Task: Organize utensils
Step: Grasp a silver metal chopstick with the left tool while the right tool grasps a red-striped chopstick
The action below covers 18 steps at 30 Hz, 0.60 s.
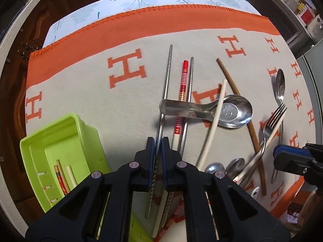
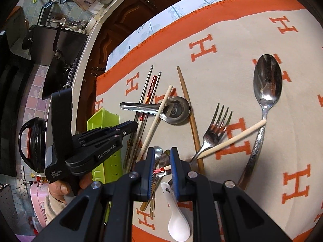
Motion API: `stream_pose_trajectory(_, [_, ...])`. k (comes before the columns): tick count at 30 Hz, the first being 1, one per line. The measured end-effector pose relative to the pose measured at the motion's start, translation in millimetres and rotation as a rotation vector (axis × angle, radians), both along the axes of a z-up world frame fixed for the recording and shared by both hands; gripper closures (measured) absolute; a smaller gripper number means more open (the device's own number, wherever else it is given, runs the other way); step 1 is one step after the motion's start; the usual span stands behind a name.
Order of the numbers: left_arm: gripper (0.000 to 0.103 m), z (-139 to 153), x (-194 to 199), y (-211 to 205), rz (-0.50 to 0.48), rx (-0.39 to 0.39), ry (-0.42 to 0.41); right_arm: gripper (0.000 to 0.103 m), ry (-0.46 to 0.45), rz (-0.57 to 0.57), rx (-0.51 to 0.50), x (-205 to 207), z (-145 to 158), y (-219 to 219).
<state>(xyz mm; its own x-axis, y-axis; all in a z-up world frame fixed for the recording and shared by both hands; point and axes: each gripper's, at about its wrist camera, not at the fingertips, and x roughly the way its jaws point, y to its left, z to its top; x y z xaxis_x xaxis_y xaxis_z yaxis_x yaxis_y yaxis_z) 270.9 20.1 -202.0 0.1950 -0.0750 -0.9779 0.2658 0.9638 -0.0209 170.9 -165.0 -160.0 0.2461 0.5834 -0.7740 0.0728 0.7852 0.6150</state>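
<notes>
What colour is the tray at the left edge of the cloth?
The tray is bright lime green, plain without pattern. The left wrist view shows it best.

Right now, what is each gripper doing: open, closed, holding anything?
Left gripper: shut on a metal chopstick.
Right gripper: open, holding nothing, hovering over the small spoons.

A cream blanket (image 1: 101,104) with orange H letters and an orange border carries a red-and-white striped chopstick (image 1: 182,88), silver spoons, a brown chopstick (image 1: 240,98), beside a lime-green tray (image 1: 34,143).
</notes>
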Motion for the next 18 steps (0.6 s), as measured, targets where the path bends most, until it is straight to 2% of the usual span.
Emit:
stream_pose_trajectory(10, [0.099,-1,1,-5,0.005,0.029,-0.033,0.088,-0.010,-0.002,0.005,12,-2,9])
stream_pose_trajectory(14, [0.100,4,-3,-1,0.055,0.040,-0.053,0.088,-0.008,0.005,0.005,23,-5,21])
stream_pose_trajectory(18, [0.100,27,-13,10,0.096,-0.011,-0.092,0.088,-0.007,0.031,0.014,33,-9,37])
